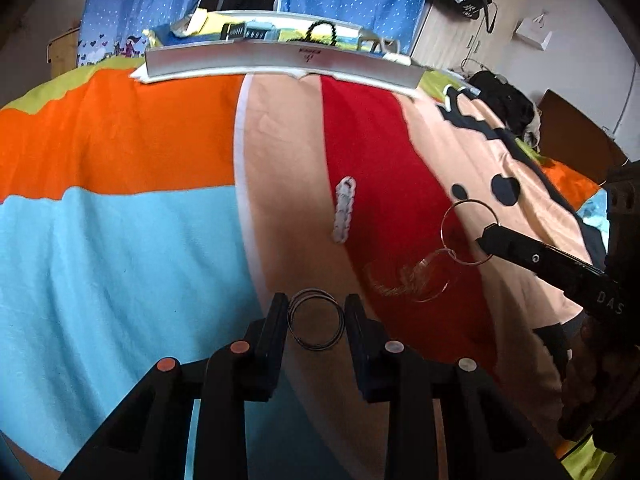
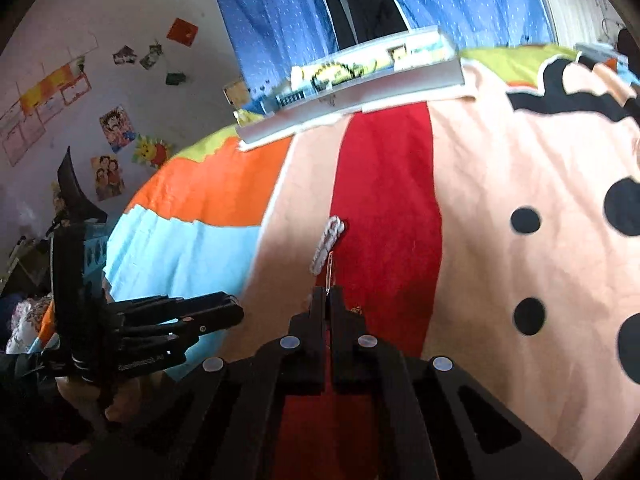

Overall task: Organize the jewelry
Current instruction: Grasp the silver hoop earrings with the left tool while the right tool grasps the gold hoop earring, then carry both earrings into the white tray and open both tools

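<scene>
Left gripper (image 1: pixel 316 322), jaws narrowed onto a stack of thin wire rings (image 1: pixel 316 325), one pad at each side of the stack, which appears pinched across its width and lifted just clear of the blanket (image 1: pixel 120 240). Right gripper (image 2: pixel 329 300), jaws fully closed on the edge of a large silver hoop (image 1: pixel 470 232); from this hoop a tangle of fine rings (image 1: pixel 408 280) hangs, blurred, over the red stripe. A white beaded bracelet (image 1: pixel 344 210) lies flat on the red stripe near the blanket's middle, between both grippers and the far edge. At that far edge stands the open jewelry tray (image 1: pixel 280 60), already carrying a dark beaded piece (image 1: pixel 320 32) and other small items. Risk, as judged: the round stack may roll or spring out from between the flat pads if the grip slackens or the gripper tilts; the dangling tangle may swing, snag the bracelet or catch on the tray's near wall as it is carried over, since only the hoop's rim is clamped. Clearance: the blanket between grippers and tray is open apart from the bracelet; the tray wall is the only raised edge to be cleared.
</scene>
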`<state>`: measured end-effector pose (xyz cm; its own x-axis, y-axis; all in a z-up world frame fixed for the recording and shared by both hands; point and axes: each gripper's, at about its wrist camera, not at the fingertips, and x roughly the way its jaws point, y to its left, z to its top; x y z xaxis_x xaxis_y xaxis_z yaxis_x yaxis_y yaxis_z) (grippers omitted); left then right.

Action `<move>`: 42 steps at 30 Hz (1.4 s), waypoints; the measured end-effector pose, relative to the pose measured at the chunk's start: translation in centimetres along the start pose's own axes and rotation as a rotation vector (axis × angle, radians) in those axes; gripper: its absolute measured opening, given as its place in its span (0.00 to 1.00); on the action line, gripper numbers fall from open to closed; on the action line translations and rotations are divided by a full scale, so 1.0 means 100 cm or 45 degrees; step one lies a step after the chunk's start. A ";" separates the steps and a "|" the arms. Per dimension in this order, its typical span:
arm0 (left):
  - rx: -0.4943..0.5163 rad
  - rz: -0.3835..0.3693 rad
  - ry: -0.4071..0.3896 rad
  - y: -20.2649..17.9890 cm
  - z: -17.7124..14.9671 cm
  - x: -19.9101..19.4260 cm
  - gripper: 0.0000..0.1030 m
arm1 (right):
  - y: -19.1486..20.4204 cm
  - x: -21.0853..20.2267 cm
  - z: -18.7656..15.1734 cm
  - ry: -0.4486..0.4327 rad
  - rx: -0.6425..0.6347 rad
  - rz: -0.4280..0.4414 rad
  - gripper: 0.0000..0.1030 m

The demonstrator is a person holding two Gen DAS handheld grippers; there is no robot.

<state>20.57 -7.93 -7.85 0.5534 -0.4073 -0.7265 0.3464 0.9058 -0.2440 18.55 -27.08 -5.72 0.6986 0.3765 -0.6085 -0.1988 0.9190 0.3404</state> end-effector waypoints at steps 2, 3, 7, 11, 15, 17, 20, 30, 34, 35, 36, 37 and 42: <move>0.009 -0.002 -0.018 -0.002 0.003 -0.005 0.27 | 0.001 -0.010 0.005 -0.028 -0.010 0.003 0.02; 0.018 -0.004 -0.033 -0.005 0.006 -0.009 0.26 | 0.001 -0.016 0.009 -0.048 -0.013 -0.001 0.02; 0.035 -0.008 -0.066 -0.011 0.014 -0.017 0.27 | 0.004 -0.037 0.016 -0.092 -0.076 -0.012 0.02; 0.045 -0.014 -0.085 -0.017 0.029 -0.020 0.27 | 0.007 -0.044 0.027 -0.128 -0.097 0.003 0.02; 0.077 -0.026 -0.112 -0.024 0.064 -0.020 0.27 | 0.010 -0.047 0.051 -0.150 -0.124 0.034 0.02; 0.092 -0.032 -0.134 -0.026 0.088 -0.021 0.27 | 0.012 -0.047 0.067 -0.169 -0.144 0.037 0.02; 0.132 -0.022 -0.160 -0.030 0.125 -0.021 0.27 | 0.011 -0.045 0.103 -0.203 -0.179 0.037 0.02; 0.163 0.047 -0.262 -0.019 0.264 0.011 0.27 | 0.005 -0.009 0.241 -0.303 -0.260 0.012 0.02; 0.124 0.084 -0.225 -0.009 0.287 0.043 0.27 | -0.010 0.028 0.264 -0.267 -0.214 -0.024 0.02; 0.114 0.085 -0.211 -0.007 0.290 0.050 0.27 | -0.014 0.035 0.266 -0.258 -0.198 -0.036 0.02; 0.103 0.082 -0.199 -0.005 0.291 0.058 0.27 | -0.017 0.042 0.266 -0.252 -0.184 -0.050 0.02; 0.090 0.079 -0.185 -0.004 0.291 0.065 0.27 | -0.023 0.049 0.265 -0.243 -0.165 -0.065 0.02; 0.007 0.059 -0.119 0.002 0.289 0.094 0.27 | -0.042 0.069 0.258 -0.204 -0.106 -0.113 0.02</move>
<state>47.74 -14.95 3.84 0.6369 -0.3741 -0.6741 0.3228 0.9234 -0.2075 41.94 -31.34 7.12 0.8149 0.2766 -0.5094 -0.1832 0.9567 0.2264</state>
